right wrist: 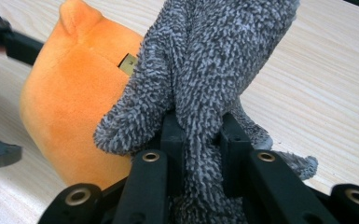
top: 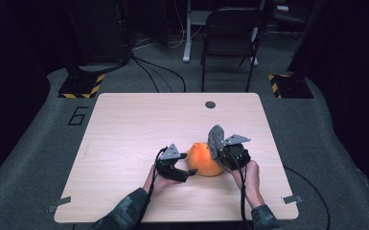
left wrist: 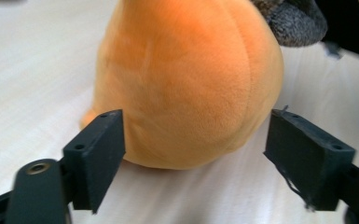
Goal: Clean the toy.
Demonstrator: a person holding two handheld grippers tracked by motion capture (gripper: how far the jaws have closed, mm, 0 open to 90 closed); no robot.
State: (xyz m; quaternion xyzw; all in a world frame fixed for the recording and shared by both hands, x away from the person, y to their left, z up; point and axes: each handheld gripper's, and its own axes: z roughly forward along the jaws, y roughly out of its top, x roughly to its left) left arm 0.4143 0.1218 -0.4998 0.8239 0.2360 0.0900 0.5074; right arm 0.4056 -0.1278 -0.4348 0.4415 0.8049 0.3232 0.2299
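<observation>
An orange plush toy [top: 204,159] sits on the light wooden table [top: 134,124], near the front middle. My left gripper [top: 184,173] is at its left side, open, with both pads [left wrist: 98,149] standing apart from the plush body [left wrist: 186,84] between them. A grey fuzzy cloth [top: 215,140] stands up against the toy's right side. My right gripper [top: 224,154] is shut on that cloth [right wrist: 210,70], which bunches between the pads [right wrist: 173,140]. The orange toy [right wrist: 70,98] lies just behind the cloth in the right gripper view.
A round cable hole [top: 210,104] sits near the table's far edge. A black chair [top: 230,38] stands on the floor beyond the table. Two metal brackets [top: 292,199] mark the front corners.
</observation>
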